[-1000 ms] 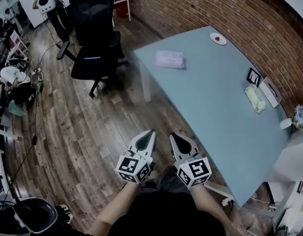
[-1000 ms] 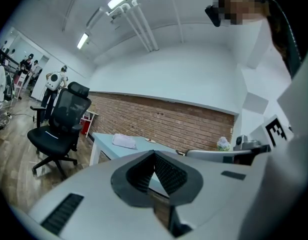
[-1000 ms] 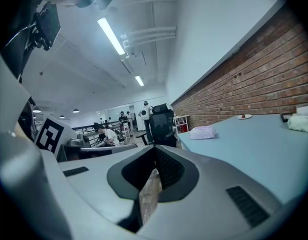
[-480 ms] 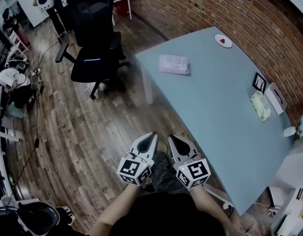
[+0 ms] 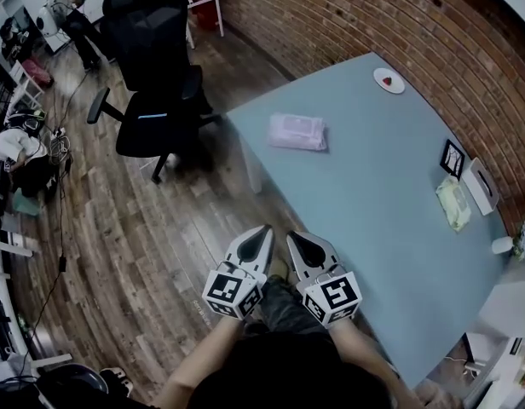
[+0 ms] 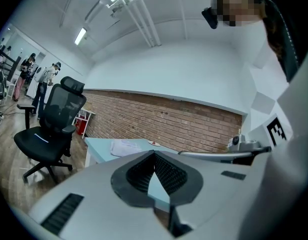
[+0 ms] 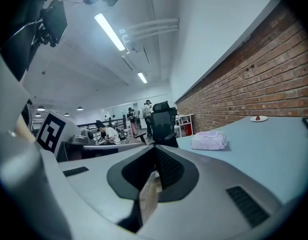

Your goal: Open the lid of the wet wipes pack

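Wet wipes pack point(image 5: 297, 131) lies flat on the pale blue table point(image 5: 373, 203), near the corner closest to the black office chair point(image 5: 152, 92). Its lid is too small to make out, and nothing touches it. A small plate point(image 5: 389, 80) sits well apart, toward the brick wall point(image 5: 373, 15). Both tools are far from the pack, held side by side off the table's edge over the wooden floor point(image 5: 143, 228). The left gripper point(image 5: 261, 233) has its jaws pressed together with nothing between them, and the right gripper point(image 5: 294, 239) is likewise clenched and empty. The step in hand looks like the approach — the pack must be reached first. After that, one gripper would probably need to steady the pack while the other parts its jaws to catch the lid's edge and lift it.
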{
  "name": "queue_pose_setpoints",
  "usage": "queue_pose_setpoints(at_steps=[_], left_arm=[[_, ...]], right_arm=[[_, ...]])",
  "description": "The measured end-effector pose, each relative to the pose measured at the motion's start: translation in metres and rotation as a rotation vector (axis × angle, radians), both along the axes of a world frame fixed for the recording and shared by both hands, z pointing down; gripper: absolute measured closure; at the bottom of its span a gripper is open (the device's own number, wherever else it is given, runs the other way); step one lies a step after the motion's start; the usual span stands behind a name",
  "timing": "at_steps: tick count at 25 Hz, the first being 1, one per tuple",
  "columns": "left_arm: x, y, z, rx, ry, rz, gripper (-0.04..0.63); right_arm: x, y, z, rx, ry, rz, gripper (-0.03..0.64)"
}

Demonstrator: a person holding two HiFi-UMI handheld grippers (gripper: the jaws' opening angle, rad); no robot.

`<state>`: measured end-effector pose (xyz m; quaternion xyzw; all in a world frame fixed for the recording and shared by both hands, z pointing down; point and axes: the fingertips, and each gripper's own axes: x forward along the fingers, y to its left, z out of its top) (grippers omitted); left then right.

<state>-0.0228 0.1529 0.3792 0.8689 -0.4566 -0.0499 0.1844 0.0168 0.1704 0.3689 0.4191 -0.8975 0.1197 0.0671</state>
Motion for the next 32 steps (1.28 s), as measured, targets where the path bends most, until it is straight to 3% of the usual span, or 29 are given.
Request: queue_pose_setpoints(at_steps=[21, 32], left_arm=[[0.034, -0.127, 0.015, -0.029, -0.014, 0.051, 0.584], [0.039, -0.145, 0.025, -0.028, -0.029, 0.068, 0.584]], right_arm=[[0.036, -0.127, 0.017, -0.029, 0.029, 0.025, 0.597], [0.024, -0.148, 0.022, 0.000, 0.084, -0.032, 0.597]])
